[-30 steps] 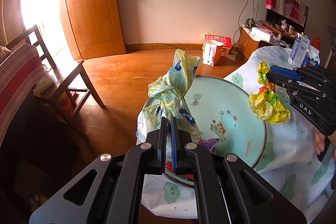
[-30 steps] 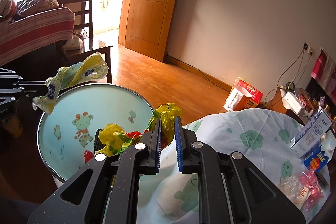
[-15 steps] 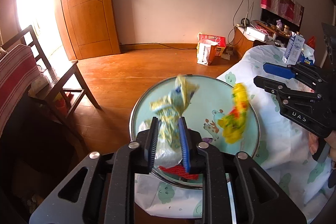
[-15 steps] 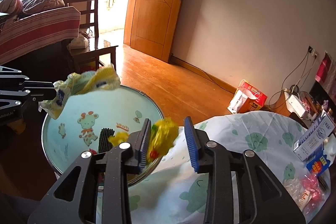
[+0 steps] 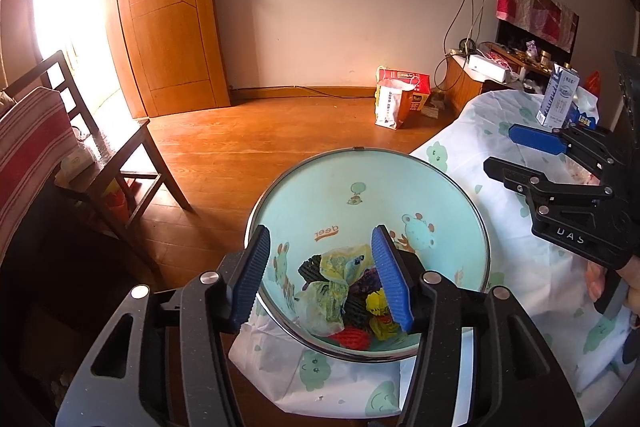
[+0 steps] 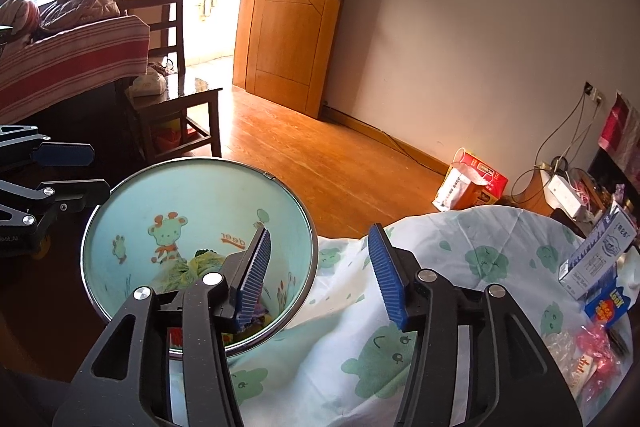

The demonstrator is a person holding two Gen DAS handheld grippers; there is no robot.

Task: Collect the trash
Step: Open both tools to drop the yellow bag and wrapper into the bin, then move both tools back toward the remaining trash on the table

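Note:
A round trash bin point(image 5: 360, 195) with a pale blue cartoon-print inside stands by the table edge; it also shows in the right wrist view point(image 6: 132, 211). Crumpled wrappers lie in its bottom: a pale yellow-green bag point(image 5: 336, 279), a yellow bag point(image 5: 380, 311), and red and black pieces. My left gripper point(image 5: 320, 271) is open and empty above the bin's near rim. My right gripper point(image 6: 320, 271) is open and empty, over the bin's right rim and the tablecloth; it also shows in the left wrist view point(image 5: 516, 155).
A table with a white, green-printed cloth point(image 6: 460, 267) holds a milk carton point(image 6: 600, 259), a blue box point(image 6: 608, 307) and pink wrappers point(image 6: 592, 347). A wooden chair point(image 5: 116, 163) stands left of the bin. A red and white paper bag point(image 5: 400, 99) sits on the floor.
Both grippers opened wide. The yellow-green bag fell from the left gripper and the yellow bag from the right gripper; both now lie in the bin.

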